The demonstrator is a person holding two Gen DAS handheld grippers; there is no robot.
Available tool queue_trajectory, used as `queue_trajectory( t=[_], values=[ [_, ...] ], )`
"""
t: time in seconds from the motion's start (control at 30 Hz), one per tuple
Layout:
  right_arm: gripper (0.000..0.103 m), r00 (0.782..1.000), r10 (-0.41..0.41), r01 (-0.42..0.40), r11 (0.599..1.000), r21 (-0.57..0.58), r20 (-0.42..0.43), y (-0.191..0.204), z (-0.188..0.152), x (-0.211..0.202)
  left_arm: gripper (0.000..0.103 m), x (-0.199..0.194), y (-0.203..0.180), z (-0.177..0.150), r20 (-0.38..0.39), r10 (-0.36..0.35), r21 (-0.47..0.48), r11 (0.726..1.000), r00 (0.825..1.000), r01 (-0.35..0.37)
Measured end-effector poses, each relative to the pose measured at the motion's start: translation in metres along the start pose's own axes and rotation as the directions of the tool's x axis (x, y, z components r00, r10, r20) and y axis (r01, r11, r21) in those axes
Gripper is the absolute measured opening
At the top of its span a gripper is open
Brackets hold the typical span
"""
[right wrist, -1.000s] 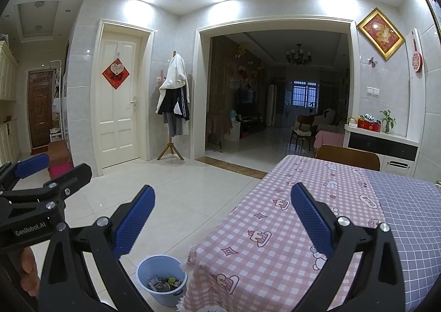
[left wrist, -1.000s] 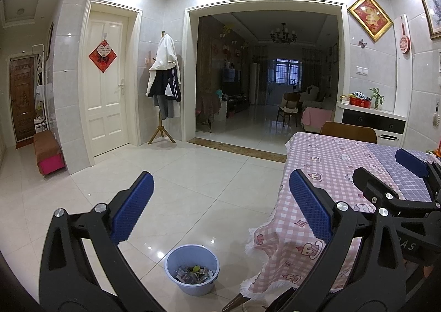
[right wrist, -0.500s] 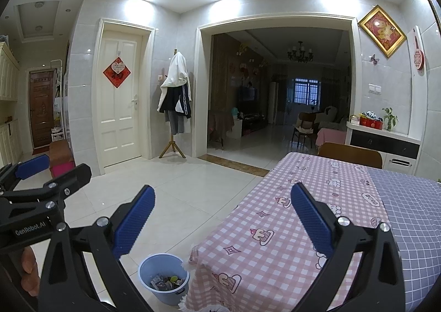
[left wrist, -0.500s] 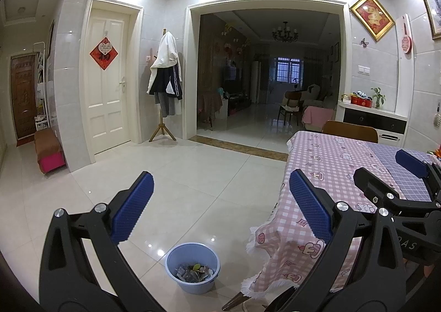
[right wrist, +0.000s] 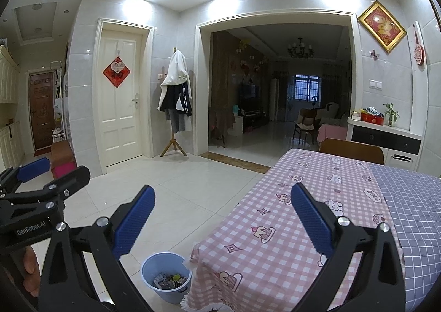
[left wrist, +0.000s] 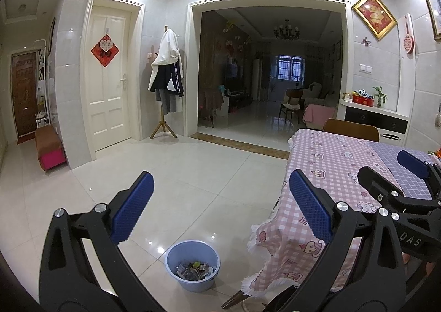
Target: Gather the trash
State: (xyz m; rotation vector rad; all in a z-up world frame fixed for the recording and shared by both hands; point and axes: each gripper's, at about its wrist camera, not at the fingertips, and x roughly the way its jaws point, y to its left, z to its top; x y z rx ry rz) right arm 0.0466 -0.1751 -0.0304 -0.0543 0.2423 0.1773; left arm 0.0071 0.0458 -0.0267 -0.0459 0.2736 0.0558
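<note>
Over the last second we note almost no change: both views drift only slightly and the scene stays as it was. Left gripper (left wrist: 220, 201), black-framed with blue ribbed pads: fingers spread wide, nothing between them. Round light-blue plastic bucket (left wrist: 192, 269) sits on the white tiled floor (left wrist: 193, 179), just beside the table corner, with crumpled wrappers and scraps inside. Pink checked tablecloth (right wrist: 289, 224) shows no loose litter. Right gripper (right wrist: 222, 208): likewise spread, empty. We judge collection finished or nearly so.
</note>
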Motion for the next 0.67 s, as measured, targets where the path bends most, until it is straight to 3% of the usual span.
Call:
queue_trajectory(
  t=[0.4, 0.53, 0.67],
  values=[
    [0.097, 0.999, -0.047, 0.048, 0.998, 0.042, -0.016, -0.037, 0.0, 0.009, 0.097, 0.015, -0.003, 0.007, -0.035, 0.014, 0.009, 1.0, 0.999, -0.013],
    [0.097, 0.996, -0.068, 0.072, 0.993, 0.089, -0.056, -0.073, -0.002, 0.02, 0.097, 0.025, -0.004, 0.006, -0.062, 0.026, 0.01, 1.0, 0.998, -0.025],
    [0.097, 0.977, -0.171, 0.184, 0.977, 0.103, -0.13, -0.133, -0.009, 0.038, 0.097, 0.04, -0.006, 0.002, -0.102, 0.046, 0.014, 0.999, 0.994, -0.044]
  ],
)
